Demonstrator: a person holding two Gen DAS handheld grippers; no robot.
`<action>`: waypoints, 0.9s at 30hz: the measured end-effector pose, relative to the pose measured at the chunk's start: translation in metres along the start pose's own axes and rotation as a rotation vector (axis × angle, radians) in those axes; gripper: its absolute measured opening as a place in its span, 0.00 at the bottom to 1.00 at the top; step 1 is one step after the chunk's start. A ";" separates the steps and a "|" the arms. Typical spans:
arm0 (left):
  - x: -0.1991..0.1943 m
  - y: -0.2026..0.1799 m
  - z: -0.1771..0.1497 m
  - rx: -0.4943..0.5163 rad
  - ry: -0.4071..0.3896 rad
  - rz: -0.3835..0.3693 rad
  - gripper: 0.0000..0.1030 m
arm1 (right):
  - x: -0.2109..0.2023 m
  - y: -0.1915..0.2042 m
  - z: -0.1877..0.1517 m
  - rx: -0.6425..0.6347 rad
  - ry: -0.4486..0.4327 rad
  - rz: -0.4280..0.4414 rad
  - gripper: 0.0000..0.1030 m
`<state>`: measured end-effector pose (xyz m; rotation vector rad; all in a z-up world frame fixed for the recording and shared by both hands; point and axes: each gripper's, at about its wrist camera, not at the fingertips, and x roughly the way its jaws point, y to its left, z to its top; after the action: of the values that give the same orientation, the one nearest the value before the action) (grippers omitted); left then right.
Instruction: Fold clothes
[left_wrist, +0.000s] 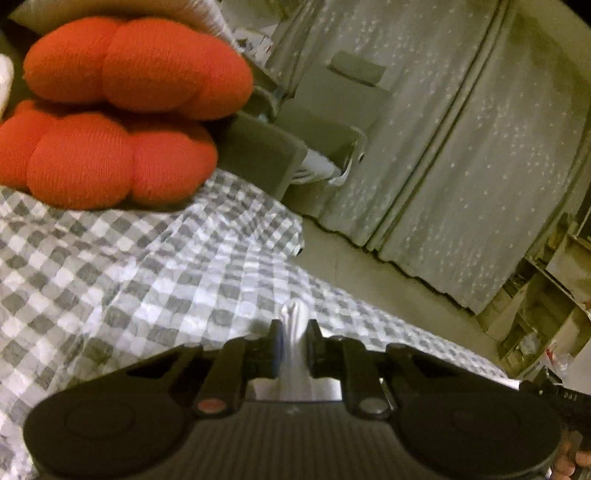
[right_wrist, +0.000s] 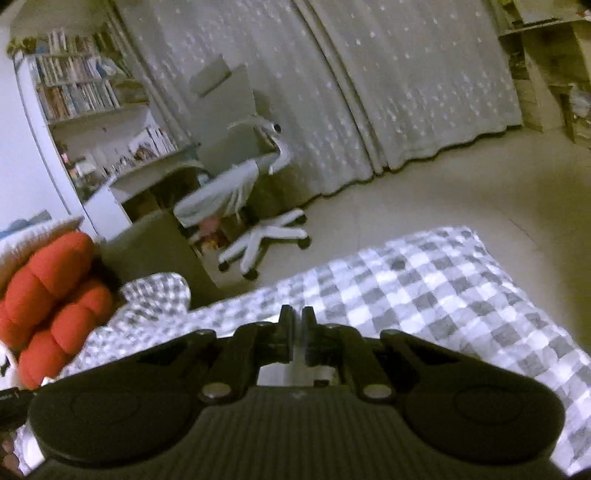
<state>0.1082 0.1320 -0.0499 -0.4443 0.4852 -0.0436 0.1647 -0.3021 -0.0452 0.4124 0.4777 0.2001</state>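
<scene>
Left gripper (left_wrist: 293, 334): I have it pinching a bunched ridge of white cloth (left_wrist: 293, 354), just above the checked bed cover (left_wrist: 129, 266).
Right gripper (right_wrist: 294, 325): pressed together – a thin pale strip between the jaws; I can't tell if it is the garment.
Handling: light, limp, likely to sag and slip – I'd grip a hem or corner, not a bunch.
Nearby: red cushion (left_wrist: 122, 110).

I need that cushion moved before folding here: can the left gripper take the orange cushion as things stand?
Probably not: the left gripper is shut on a bunched white cloth, so nothing can enter its jaws. The orange cushion lies ahead across the checkered bedcover, unobstructed.
</scene>
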 end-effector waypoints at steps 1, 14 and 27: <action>0.003 -0.001 -0.003 0.016 0.005 0.010 0.13 | 0.005 -0.001 -0.002 -0.010 0.012 -0.010 0.05; -0.020 -0.027 -0.004 0.169 -0.077 0.153 0.52 | -0.004 0.015 -0.010 -0.151 0.001 -0.079 0.45; -0.015 -0.115 -0.048 0.477 0.022 -0.037 0.73 | 0.000 0.099 -0.041 -0.445 0.087 0.086 0.45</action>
<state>0.0798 0.0111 -0.0326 0.0151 0.4710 -0.1954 0.1360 -0.1997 -0.0359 -0.0112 0.4852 0.3991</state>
